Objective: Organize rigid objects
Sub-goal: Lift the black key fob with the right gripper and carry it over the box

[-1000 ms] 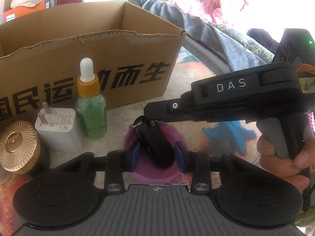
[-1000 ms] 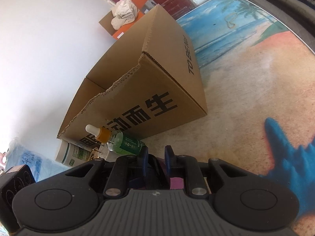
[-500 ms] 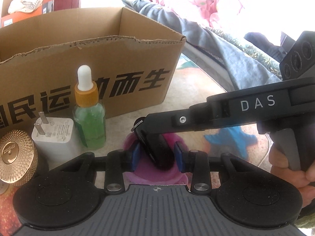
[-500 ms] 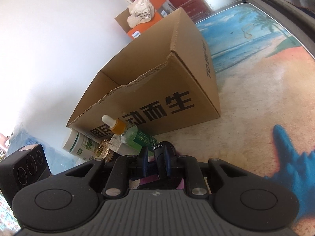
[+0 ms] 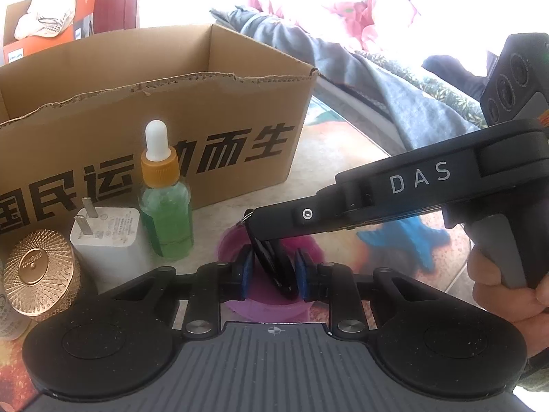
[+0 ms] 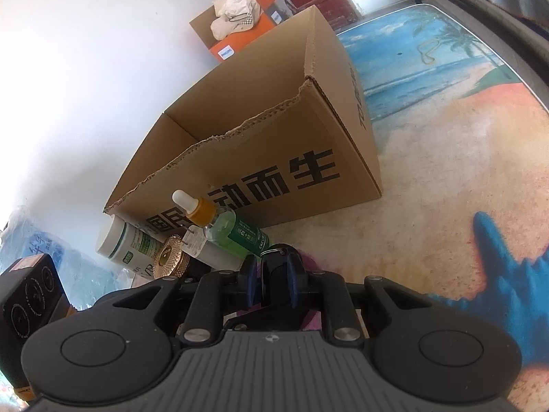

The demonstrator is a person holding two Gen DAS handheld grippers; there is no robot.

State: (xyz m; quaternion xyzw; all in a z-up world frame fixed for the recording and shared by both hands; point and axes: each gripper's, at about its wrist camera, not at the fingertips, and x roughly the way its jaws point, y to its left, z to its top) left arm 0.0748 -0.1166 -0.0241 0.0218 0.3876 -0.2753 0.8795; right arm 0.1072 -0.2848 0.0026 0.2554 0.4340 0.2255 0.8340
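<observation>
Behind both claws waits the brown cardboard box [image 5: 154,110]; right claw [image 6: 271,281] clamps the black key fob [image 5: 274,267], left claw [image 5: 272,274] closing around it should squeeze gently.

Under my fingers lies a table [image 6: 463,158] covered in a beach print. On it stand an open brown cardboard box [image 5: 219,116], a green glass dropper bottle [image 5: 166,213], a white plug charger [image 5: 109,237] and a gold ribbed-lid jar [image 5: 39,274].
</observation>
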